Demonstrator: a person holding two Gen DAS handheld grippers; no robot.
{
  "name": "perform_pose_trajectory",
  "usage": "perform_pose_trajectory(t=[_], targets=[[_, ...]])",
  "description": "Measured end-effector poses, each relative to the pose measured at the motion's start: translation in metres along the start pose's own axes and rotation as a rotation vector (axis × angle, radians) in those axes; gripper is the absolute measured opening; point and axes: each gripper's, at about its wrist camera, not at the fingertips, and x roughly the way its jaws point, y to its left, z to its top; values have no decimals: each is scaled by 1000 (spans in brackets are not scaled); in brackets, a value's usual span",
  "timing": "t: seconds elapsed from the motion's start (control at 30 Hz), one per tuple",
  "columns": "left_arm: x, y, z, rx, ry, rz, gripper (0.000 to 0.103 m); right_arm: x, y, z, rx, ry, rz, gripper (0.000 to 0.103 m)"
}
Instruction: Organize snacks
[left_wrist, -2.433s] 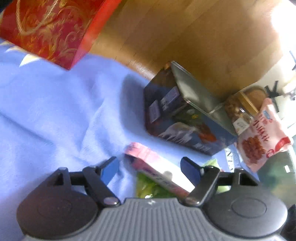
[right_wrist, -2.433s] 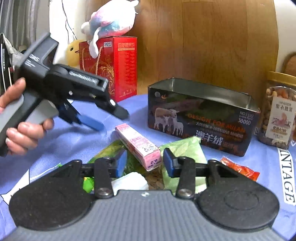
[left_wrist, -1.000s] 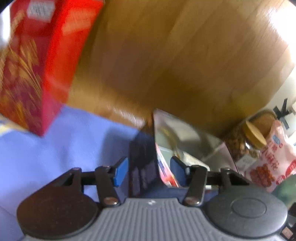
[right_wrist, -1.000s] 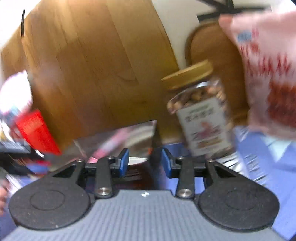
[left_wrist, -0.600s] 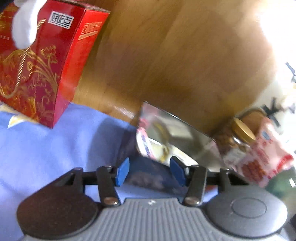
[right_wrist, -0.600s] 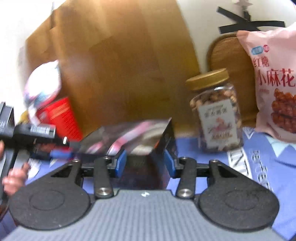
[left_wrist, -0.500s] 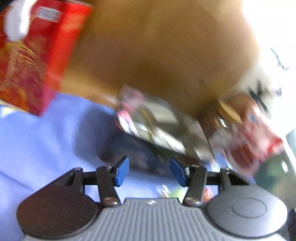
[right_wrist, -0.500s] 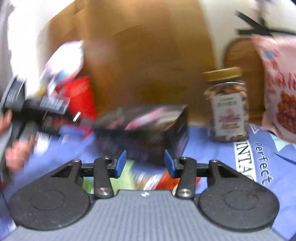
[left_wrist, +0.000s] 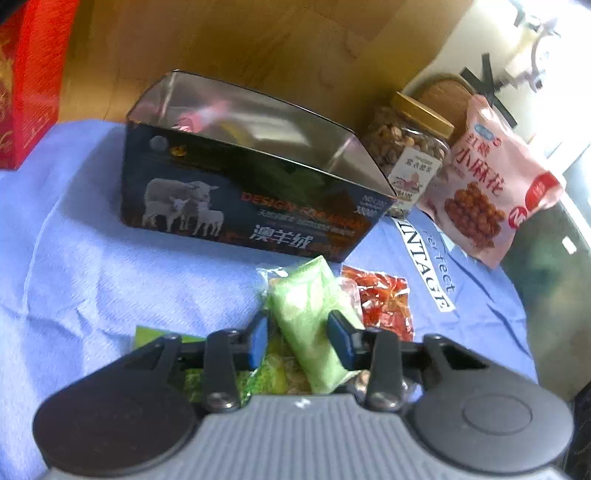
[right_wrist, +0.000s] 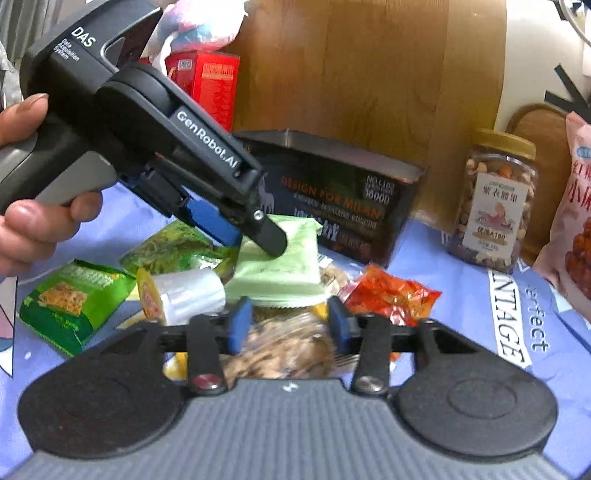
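A dark open tin printed with sheep stands on the blue cloth; a pink box lies inside it. In front lies a pile of snacks. My left gripper is open, its fingers either side of a light green packet, low over the pile. It also shows in the right wrist view above that green packet. My right gripper is open and empty over a clear bag of nuts. A red-orange packet lies to the right.
A nut jar and a pink snack bag stand right of the tin. A red gift box stands back left. Green packets and a white-wrapped roll lie left in the pile. A wooden panel stands behind.
The pink box went from the cloth into the tin. Both grippers have swung back down from the tin to the snack pile. My left fingers now straddle the green packet.
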Motion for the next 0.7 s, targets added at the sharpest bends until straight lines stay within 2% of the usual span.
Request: perform_pose_trajectory(t=[0.07,0.17,0.23,0.3,0.37,0.43,0.5,0.53,0.7], targets=[[1,-1,0,-14,-9,3,26,0,3,2,2,-8,13,24],[-5,-5,-2,-14,-22,-31,16,-3,11,6,-7,-40,37,16],[-9,-11,-2,-14,-18,-81,13,-3,18,9,-31,-64,38,9],[-12,-16,-2,4,-23,-58,13,-3,24,12,-51,-74,43,9],[-14,-19,-4,42,-45,7,12,-3,25,14,-53,-65,43,10],[-18,-13,-2,56,-42,20,15,-9,19,12,-29,-63,42,12],[-23,-7,0,30,-55,15,23,-17,4,7,38,-60,25,18],[-29,0,2,14,-77,15,26,-22,-4,3,82,-56,9,25],[-37,21,12,-69,-103,0,26,-44,-53,-20,336,-32,-42,27]])
